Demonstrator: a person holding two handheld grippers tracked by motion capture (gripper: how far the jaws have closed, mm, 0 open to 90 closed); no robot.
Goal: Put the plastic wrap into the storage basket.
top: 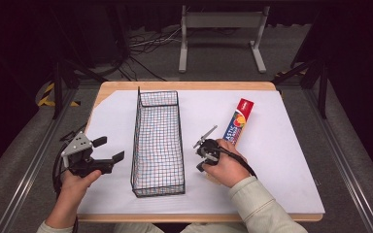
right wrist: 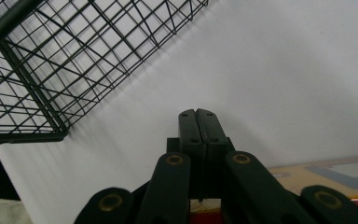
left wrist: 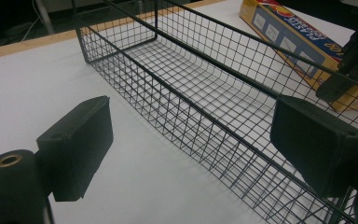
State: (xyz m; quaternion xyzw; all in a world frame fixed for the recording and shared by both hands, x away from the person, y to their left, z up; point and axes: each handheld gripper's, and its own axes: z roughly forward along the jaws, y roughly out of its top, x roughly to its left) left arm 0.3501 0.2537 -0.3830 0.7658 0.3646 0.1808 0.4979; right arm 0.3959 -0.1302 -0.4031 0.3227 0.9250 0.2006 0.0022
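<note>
Jaws clenched empty on right gripper (top: 205,154) beside foil box (top: 238,122) | left gripper (top: 108,149) released, left of wire basket (top: 158,141) | white surface (top: 281,160)

A white sheet (top: 281,145) covers the light wooden tabletop (top: 184,86), and beyond it a grey metal stand (top: 222,36) rests on carpet.

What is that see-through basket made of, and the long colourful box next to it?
The basket looks like thin dark metal wire, coated matte: an open grid you can see through. The long box seems glossy printed cardboard: flat faces, sharp edges, bright lettering.
</note>
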